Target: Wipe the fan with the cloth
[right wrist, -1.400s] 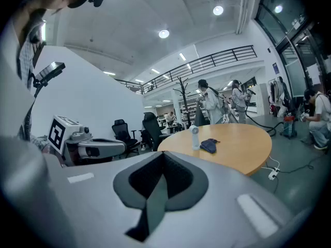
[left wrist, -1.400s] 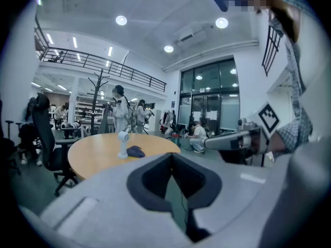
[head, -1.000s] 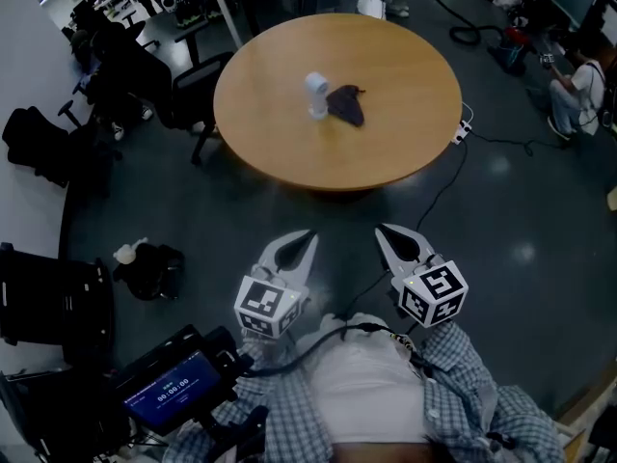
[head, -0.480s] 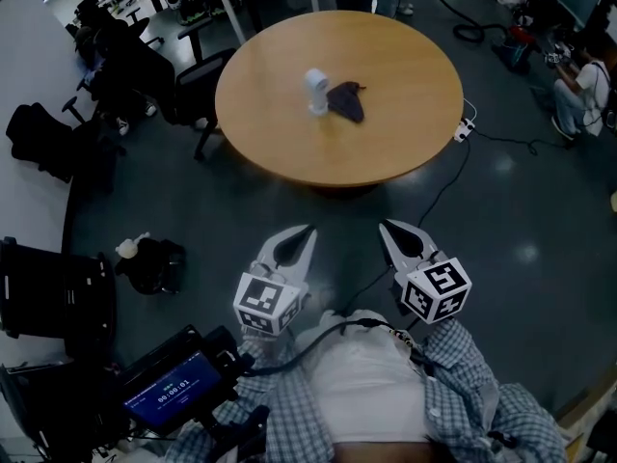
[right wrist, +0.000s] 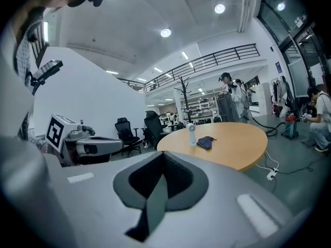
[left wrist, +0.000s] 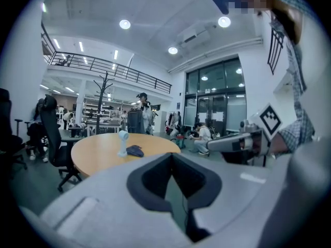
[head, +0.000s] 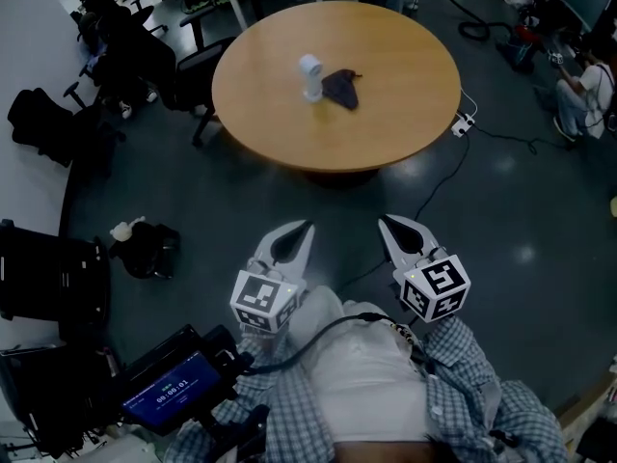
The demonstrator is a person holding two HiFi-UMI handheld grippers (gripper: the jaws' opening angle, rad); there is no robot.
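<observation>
Worktop (head: 289, 123) is sitting slightly higher in the head view than a second earlier. Left gripper (head: 307, 226) and right gripper (head: 384, 221), jaws together and empty, are pointing toward the fan (head: 309, 75), which is standing well ahead of them, just beside the cloth (head: 340, 87).

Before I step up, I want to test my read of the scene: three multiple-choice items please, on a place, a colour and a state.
1. Where is the cloth? A. Floor. B. On the table beside the fan. C. In a claw.
2. The fan's colour? A. Red. B. Black. C. White.
3. The left claw and right claw are? A. Both shut, empty. B. Both open. C. Holding the fan.
Answers: B, it lies by the fan on the table; C, its body shows white; A, jaws together, nothing between.
</observation>
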